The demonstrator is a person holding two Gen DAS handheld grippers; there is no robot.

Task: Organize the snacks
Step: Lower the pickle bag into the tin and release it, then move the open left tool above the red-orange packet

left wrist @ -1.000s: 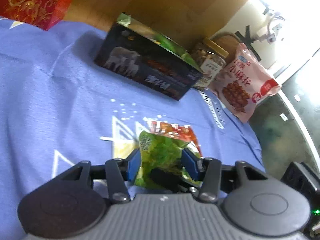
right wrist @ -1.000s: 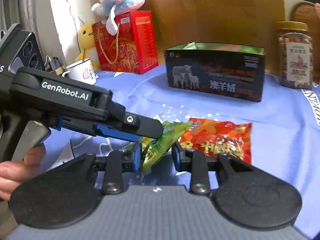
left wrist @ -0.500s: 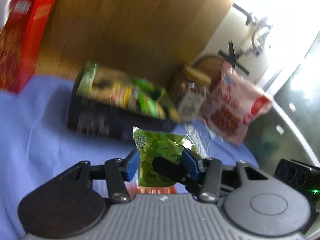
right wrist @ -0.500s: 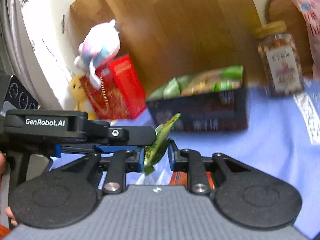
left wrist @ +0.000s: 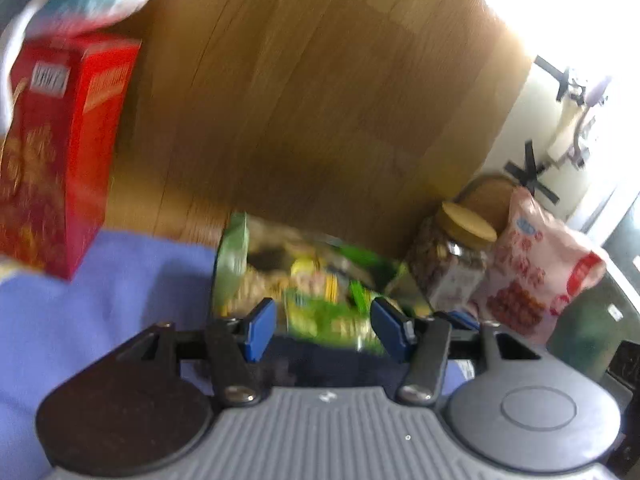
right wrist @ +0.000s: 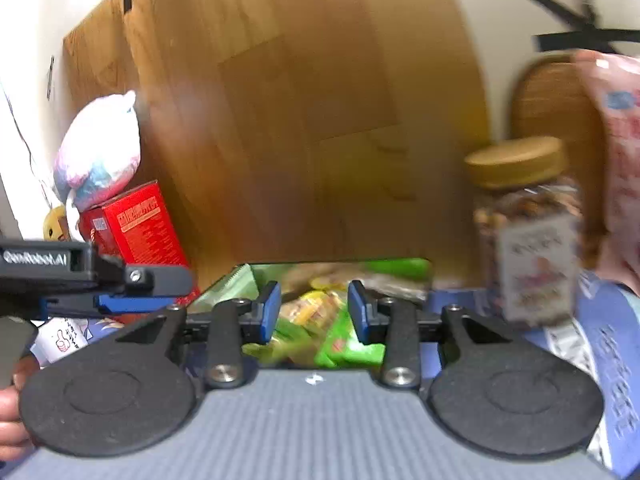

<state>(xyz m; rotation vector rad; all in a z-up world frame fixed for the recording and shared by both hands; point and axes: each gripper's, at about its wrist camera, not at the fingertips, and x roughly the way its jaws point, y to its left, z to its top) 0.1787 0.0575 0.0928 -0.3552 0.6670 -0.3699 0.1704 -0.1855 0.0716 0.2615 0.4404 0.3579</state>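
While both claws just opened, nothing gripped, blurred green snack packet (left wrist: 332, 320) lies in box (right wrist: 224, 284).

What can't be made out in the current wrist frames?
- Left wrist: motion blur smears the packets in the open dark box; whether the green packet between the left gripper pads is still touched or already dropped is unclear.
- Right wrist: the box's front wall is hidden behind the right gripper body.
- Right wrist: jar label is blurred, unreadable.
- Right wrist: pink bag is cut off by the right edge.
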